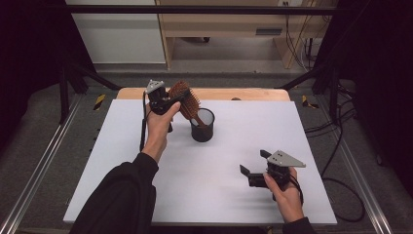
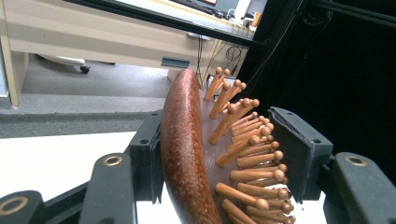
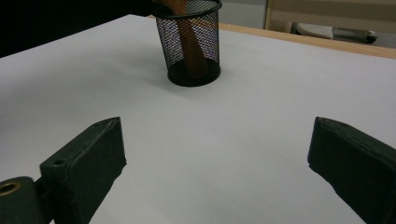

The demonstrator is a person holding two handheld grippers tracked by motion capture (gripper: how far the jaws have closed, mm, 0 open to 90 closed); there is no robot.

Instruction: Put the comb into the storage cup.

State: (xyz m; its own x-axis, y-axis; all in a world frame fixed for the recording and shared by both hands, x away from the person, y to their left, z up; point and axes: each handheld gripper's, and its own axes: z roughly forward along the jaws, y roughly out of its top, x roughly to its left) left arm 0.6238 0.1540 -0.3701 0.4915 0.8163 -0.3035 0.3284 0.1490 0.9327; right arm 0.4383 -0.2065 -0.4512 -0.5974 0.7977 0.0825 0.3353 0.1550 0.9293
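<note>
A brown wooden hairbrush (image 1: 191, 105) stands tilted, its handle down inside a black mesh cup (image 1: 202, 127) at the back middle of the white table (image 1: 122, 161). My left gripper (image 1: 174, 100) is shut on the brush head. In the left gripper view the hairbrush (image 2: 184, 154) sits between the jaws of my left gripper (image 2: 217, 140), one against its smooth back, the other against the bristle tips. My right gripper (image 1: 254, 162) hovers open near the front right, empty. In the right gripper view my right gripper (image 3: 215, 149) faces the mesh cup (image 3: 205, 51), with the brush handle (image 3: 189, 42) showing through the mesh.
Metal rails (image 1: 44, 161) run along both sides of the table, and black cables (image 1: 341, 146) lie on the floor at the right. A wooden desk (image 1: 219, 24) stands beyond the far edge.
</note>
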